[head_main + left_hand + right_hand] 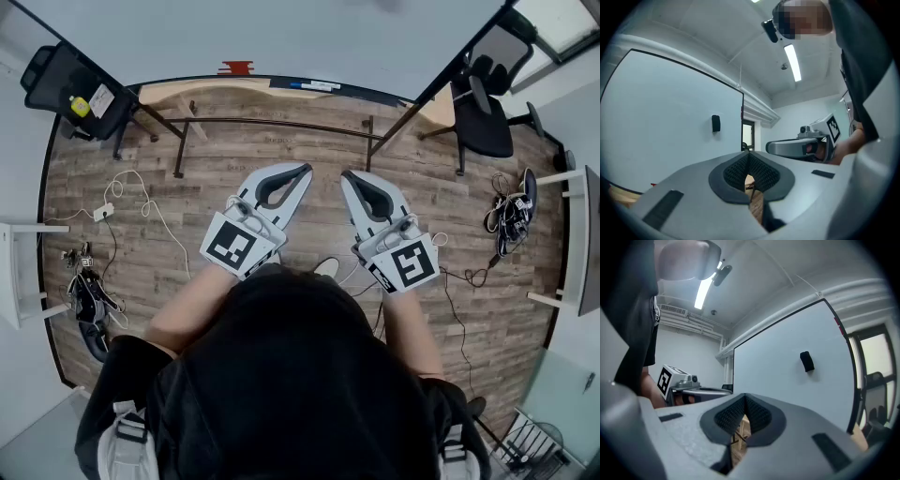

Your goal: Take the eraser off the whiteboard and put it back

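Grey-brown wood planks make up the floor [281, 141] under a person in a dark top, seen from above at the bottom of the head view. The person holds both tools out level, side by side, near the centre of the frame.

The left gripper [302, 171] has its jaws closed tip to tip. In its own view the dark ribbed pads [736, 171] meet at the front, and only floor shows through the small gap behind them. The right gripper [349, 176] is closed the same way and holds nothing. The two grippers are near each other but do not touch.

The whiteboard [670, 117] fills the left of the left gripper view and the right of the right gripper view. The eraser [716, 123], a small dark block, sits on the board face about halfway up, towards the board's dark-framed edge. It is well apart from both grippers.

At the top of the head view a light wooden ledge [206, 91] runs along the foot of the board, with markers [314, 85] lying on it. A black chair [70, 84] stands at upper left and another [483, 103] at upper right. Loose cables [131, 187] trail across the floor at left.
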Motion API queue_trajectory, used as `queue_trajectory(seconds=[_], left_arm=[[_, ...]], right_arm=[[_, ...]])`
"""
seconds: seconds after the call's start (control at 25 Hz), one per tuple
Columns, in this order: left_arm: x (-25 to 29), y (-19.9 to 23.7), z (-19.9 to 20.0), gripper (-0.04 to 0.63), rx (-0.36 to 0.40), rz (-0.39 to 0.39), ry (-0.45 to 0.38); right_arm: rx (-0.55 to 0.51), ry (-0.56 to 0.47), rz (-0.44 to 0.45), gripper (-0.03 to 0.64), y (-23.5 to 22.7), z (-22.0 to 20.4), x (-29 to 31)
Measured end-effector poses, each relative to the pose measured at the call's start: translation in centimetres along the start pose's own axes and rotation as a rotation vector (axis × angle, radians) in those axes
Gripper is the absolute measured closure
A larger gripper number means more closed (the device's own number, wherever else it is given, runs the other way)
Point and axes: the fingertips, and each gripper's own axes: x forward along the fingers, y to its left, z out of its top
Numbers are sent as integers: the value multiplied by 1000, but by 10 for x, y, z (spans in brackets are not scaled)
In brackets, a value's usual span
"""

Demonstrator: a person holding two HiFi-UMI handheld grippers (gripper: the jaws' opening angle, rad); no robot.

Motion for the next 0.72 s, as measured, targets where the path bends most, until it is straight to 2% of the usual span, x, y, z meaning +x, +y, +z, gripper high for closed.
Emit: queue_trajectory(seconds=[0.44, 0.72], left_arm=[[15, -18, -11, 600, -36, -11, 33], [42, -22, -17, 600, -33, 50, 62]], right_arm=[[53, -12, -22, 615, -17, -8, -19], [71, 18, -22, 615, -48, -24, -38]])
